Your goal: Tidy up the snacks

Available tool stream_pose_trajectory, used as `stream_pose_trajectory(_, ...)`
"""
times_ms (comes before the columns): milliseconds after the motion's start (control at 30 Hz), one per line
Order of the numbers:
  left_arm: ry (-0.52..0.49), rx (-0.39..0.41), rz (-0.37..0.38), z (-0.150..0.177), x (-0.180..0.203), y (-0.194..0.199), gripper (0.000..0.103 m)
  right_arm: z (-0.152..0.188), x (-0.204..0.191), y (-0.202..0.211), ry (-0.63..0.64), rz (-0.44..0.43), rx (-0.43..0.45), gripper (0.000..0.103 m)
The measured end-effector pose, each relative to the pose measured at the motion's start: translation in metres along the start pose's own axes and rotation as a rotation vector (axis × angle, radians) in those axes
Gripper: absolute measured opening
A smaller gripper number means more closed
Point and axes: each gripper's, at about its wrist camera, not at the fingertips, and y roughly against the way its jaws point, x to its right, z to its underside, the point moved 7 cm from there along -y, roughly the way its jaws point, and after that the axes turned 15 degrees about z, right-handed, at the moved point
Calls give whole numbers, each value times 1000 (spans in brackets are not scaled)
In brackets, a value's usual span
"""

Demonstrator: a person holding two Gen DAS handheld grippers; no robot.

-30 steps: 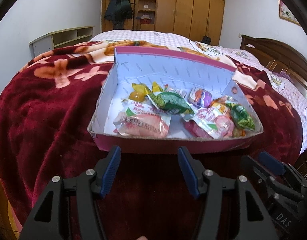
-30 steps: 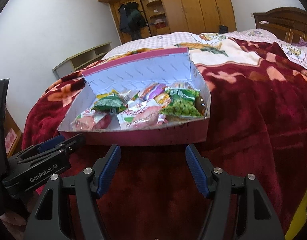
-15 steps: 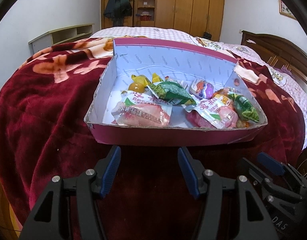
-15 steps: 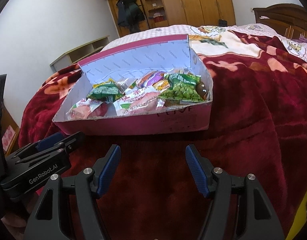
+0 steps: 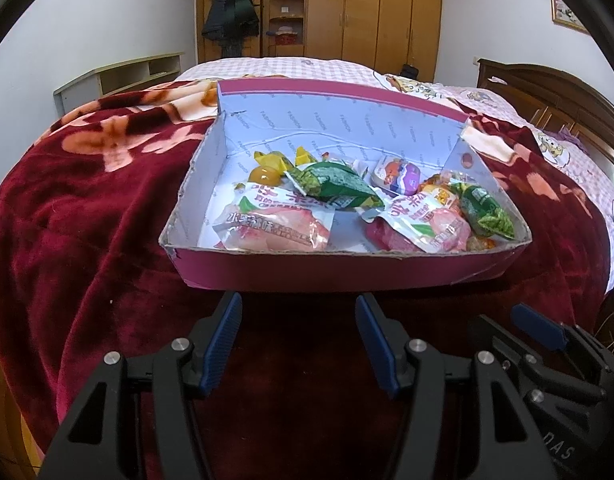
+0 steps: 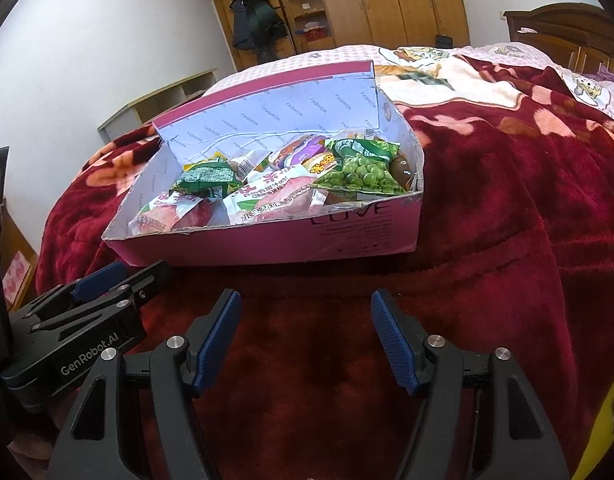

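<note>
A shallow pink cardboard box [image 5: 339, 270] with a pale printed lining sits on the dark red plush blanket [image 5: 87, 216] covering the bed; its back flap stands upright; inside lie the snacks: a pink-and-white peach-print packet [image 5: 273, 226] near the front left, a green crinkled packet [image 5: 335, 186] behind it, a yellow-wrapped sweet [image 5: 267, 168] toward the back left, a purple-and-white small packet [image 5: 397, 172] near the back, and a green pea packet [image 6: 361, 170] at the right end. The left claw [image 5: 297, 336] hovers just in front of the box's front wall, its blue-padded fingers apart and holding nothing; the right claw [image 6: 305, 336] hangs beside it, likewise spread and empty, above the blanket. A wooden wardrobe [image 5: 371, 12] stands beyond the bed.
</note>
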Motion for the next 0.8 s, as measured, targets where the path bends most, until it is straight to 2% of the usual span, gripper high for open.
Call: stream_pose_trajectory(800,-1,-10,2,2,2,-4,62,-1,3,0,-11,0,-9,69)
